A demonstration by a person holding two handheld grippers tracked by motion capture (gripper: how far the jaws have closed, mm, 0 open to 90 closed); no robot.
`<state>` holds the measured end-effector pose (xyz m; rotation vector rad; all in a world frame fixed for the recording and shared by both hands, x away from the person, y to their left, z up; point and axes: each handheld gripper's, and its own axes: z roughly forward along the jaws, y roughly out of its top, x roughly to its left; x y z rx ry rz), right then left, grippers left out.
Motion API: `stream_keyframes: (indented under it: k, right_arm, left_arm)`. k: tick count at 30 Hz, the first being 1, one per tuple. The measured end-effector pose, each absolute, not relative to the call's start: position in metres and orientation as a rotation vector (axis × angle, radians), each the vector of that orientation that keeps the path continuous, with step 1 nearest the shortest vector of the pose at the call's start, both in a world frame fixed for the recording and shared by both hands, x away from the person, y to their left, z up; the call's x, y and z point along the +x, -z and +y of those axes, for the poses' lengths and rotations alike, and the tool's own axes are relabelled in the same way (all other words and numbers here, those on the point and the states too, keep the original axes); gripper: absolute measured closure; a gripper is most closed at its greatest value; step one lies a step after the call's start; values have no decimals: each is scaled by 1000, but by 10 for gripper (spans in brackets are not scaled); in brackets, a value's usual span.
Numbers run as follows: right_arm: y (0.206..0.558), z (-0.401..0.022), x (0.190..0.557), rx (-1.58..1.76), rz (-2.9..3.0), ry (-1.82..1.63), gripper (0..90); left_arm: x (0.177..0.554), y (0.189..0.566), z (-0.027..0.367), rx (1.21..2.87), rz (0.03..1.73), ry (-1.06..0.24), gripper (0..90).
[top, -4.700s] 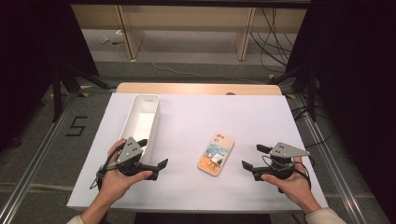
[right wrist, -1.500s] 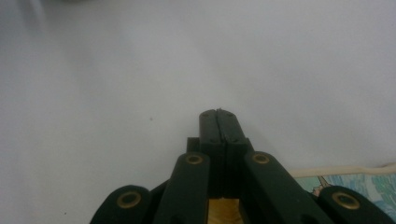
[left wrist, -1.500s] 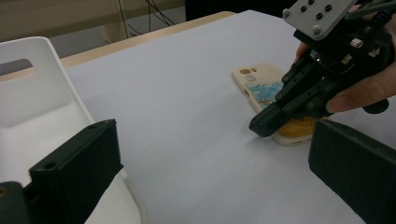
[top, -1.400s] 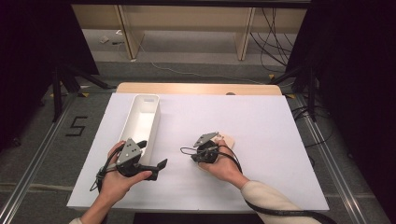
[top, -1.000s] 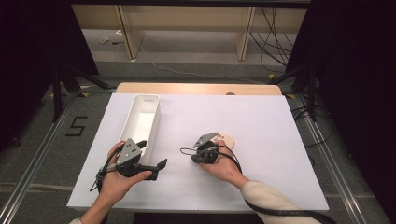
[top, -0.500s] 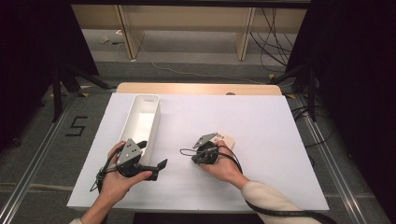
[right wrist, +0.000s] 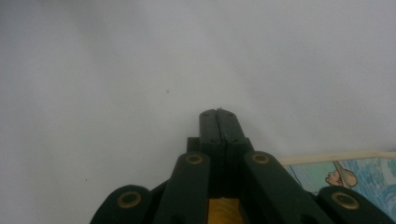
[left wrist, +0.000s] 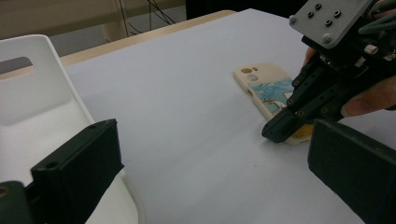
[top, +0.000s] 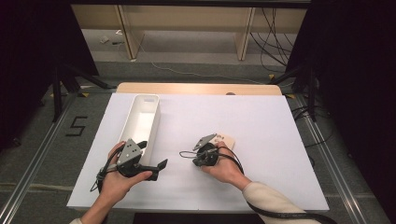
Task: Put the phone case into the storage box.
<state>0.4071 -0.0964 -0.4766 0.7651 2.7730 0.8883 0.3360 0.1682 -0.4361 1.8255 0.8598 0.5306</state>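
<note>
Phone case: cream, rectangular, illustrated phone case [left wrist: 273, 92] flat on white table [top: 261, 121].
Right gripper [left wrist: 275, 132]: jaws pressed together, tips at case's 7 o'clock edge.
Left gripper [top: 161, 164]: jaws wide, empty, beside white plastic bin [top: 142, 119].

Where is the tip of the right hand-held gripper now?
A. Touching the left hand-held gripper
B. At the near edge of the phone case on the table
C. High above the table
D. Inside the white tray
B: in the left gripper view, the right hand-held gripper, jaws together, rests its tip at the near edge of the phone case, apart from the white tray.
</note>
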Motion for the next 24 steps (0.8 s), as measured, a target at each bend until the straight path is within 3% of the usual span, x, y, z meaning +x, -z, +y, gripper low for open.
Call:
stream_keyframes:
  k: [24]
  right_arm:
    - [467, -116, 386, 779, 2874, -782, 900]
  left_arm:
    - [335, 436, 167, 1829, 857, -531, 22]
